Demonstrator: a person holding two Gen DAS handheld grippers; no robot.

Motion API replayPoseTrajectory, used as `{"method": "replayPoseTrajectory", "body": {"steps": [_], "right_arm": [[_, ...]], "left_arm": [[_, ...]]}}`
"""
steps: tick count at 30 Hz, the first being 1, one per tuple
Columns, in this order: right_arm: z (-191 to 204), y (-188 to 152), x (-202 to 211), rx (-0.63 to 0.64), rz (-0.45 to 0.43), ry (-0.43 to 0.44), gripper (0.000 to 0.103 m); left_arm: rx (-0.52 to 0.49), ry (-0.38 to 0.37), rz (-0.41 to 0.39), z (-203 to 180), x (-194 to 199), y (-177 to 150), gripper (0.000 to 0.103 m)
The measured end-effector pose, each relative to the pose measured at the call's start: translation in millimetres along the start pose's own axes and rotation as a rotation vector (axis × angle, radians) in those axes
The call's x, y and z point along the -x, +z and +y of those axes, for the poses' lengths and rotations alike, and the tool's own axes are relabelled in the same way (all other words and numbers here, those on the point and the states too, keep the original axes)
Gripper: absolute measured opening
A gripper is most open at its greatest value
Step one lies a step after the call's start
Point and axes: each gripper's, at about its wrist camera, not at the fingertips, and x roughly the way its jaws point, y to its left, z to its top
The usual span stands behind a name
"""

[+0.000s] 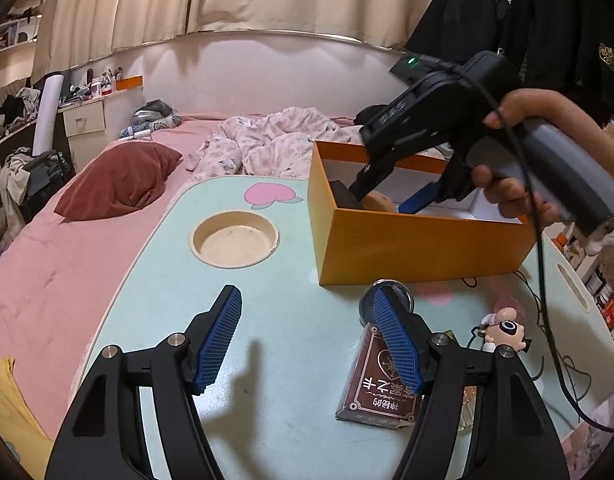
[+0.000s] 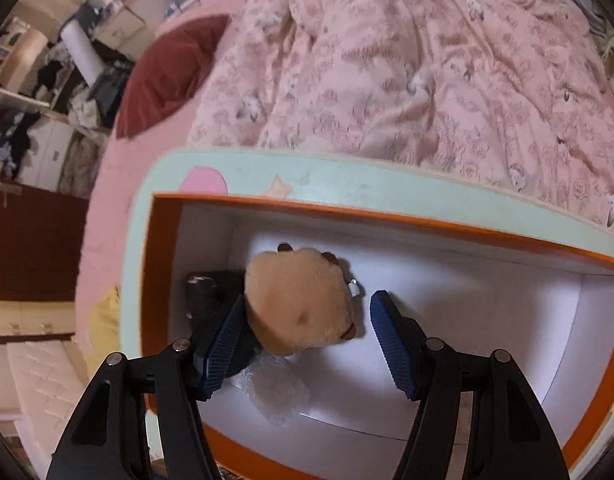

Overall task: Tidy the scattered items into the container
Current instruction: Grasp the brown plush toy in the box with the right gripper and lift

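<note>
Hovering my right gripper (image 2: 305, 344) inside the orange box (image 2: 159, 264), jaws released — the tan plush (image 2: 299, 300) lies on the box floor between them, touching the left pad, clear of the right. Left gripper (image 1: 307, 340), also released and empty, is nearer the brown card box (image 1: 377, 396) at its 3 o'clock, long axis running 12-to-6, beside the figurine (image 1: 507, 328) on the mint bed table (image 1: 267, 320) — pink bed around.
</note>
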Motion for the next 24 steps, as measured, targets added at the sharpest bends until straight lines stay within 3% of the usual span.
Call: {"method": "replayPoseTrajectory", "body": {"steps": [1,3,5,12,19,24], "right_arm": [[2,0,-1,0.020,0.000,-0.014,0.065],[3,-1,-2,0.055,-0.016,-0.056,0.045],[3,-5,-1,0.086,-0.040,-0.084,0.044],[-10,-22,34,0.074,-0.122,-0.004,0.042],[-15,-99,105,0.145,-0.274,0.101,0.043],[-37,-170,106,0.156,-0.317,0.178,0.043]], "left_arm": [[0.001,0.002,-0.003,0,0,0,0.069],[0.005,-0.003,0.000,1,-1,1,0.069],[0.010,-0.006,0.010,3,-2,1,0.069],[0.028,-0.016,0.013,9,-2,1,0.069],[0.035,-0.024,0.015,11,-3,-1,0.069],[0.039,-0.026,0.020,11,-2,-3,0.069]]}}
